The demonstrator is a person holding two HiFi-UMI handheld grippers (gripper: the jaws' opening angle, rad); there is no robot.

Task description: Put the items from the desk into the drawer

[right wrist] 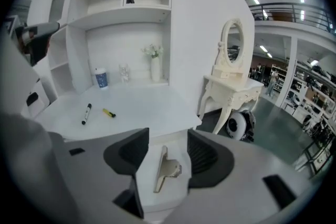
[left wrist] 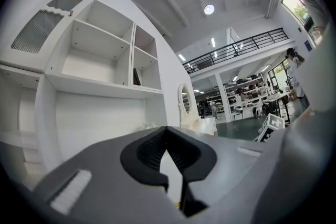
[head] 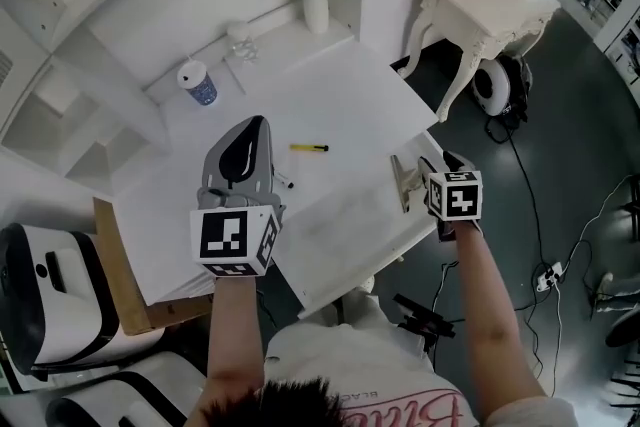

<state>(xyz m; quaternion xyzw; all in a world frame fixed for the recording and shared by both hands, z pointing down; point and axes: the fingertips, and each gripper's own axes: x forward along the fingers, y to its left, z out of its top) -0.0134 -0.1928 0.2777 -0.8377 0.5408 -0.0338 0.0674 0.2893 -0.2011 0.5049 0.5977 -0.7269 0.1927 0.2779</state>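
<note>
A metal binder clip (right wrist: pixel 165 168) (head: pixel 403 183) lies in the open white drawer (head: pixel 340 240) under the desk's front edge. Above it my right gripper (right wrist: pixel 167 147) (head: pixel 428 177) is open, and the clip shows in the gap without touching either pad. On the white desk (head: pixel 330 95) lie a yellow cutter (head: pixel 309 148) (right wrist: pixel 108 113) and a black marker (right wrist: pixel 85 114), which my left gripper mostly hides in the head view. That left gripper (head: pixel 258 122) (left wrist: pixel 168 128) hovers level over the desk, its tips together and nothing in them.
A blue-and-white cup (head: pixel 198 82), a small glass piece (head: pixel 240 40) and a vase of flowers (head: pixel 315 0) stand along the desk's back. White shelves (left wrist: pixel 100 55) rise behind. An ornate white vanity table (head: pixel 480 0) stands to the right.
</note>
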